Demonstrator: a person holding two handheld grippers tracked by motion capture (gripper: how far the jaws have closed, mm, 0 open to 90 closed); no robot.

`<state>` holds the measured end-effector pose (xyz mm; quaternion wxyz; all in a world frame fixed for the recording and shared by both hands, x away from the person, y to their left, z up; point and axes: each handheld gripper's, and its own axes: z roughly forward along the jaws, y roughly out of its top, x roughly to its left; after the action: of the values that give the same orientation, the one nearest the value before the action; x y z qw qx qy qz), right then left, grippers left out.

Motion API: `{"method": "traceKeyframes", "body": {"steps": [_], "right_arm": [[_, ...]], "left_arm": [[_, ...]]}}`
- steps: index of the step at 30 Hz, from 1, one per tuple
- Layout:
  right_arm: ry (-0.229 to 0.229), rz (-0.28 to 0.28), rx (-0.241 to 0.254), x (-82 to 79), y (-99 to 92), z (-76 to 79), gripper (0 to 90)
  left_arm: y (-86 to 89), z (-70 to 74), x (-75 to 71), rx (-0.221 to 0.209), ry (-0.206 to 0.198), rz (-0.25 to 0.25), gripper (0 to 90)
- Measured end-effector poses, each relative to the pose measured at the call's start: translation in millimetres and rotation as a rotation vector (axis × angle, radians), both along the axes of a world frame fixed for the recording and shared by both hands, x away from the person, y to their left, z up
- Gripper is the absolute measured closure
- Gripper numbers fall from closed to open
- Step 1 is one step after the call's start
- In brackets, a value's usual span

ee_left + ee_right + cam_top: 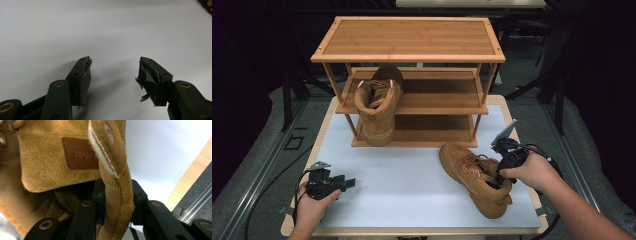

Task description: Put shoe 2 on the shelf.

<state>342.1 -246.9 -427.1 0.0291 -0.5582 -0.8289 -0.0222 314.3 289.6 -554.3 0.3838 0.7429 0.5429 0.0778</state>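
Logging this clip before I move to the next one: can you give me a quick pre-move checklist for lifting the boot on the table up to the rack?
1. Right gripper astride the boot collar, one jaw inside, one outside: ok.
2. Pads pressing firmly on the collar: cannot tell; the jaws sit close to the suede.
3. Left gripper open, nothing between its jaws, resting on the table away from the boot: ok.
4. Free space on the rack middle shelf beside the first boot: ok.
5. Path from boot to rack free of other things: ok.
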Motion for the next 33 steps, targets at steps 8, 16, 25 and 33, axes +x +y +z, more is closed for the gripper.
{"method": "traceKeyframes", "body": {"steps": [8, 16, 25, 33], "right_arm": [[0.008, -0.052, 0.034, -1.3, -1.3, 2.2, 74.8], [0.047, -0.096, 0.178, -4.5, -9.1, -0.2, 75.8], [0.075, -0.192, 0.374, -17.5, -8.6, -3.6, 76.7], [0.071, -0.277, 0.510, -20.0, -9.6, -2.5, 77.5]], "left_arm": [[-0.9, 0.1, 0.1, 0.002, 0.004, -0.001, 43.2], [-2.6, 0.6, -0.5, -0.015, 0.019, 0.003, 43.2], [-1.4, 2.4, -1.8, -0.045, 0.010, 0.018, 47.2], [-0.9, 2.0, -1.7, -0.041, 0.014, 0.020, 46.9]]}}
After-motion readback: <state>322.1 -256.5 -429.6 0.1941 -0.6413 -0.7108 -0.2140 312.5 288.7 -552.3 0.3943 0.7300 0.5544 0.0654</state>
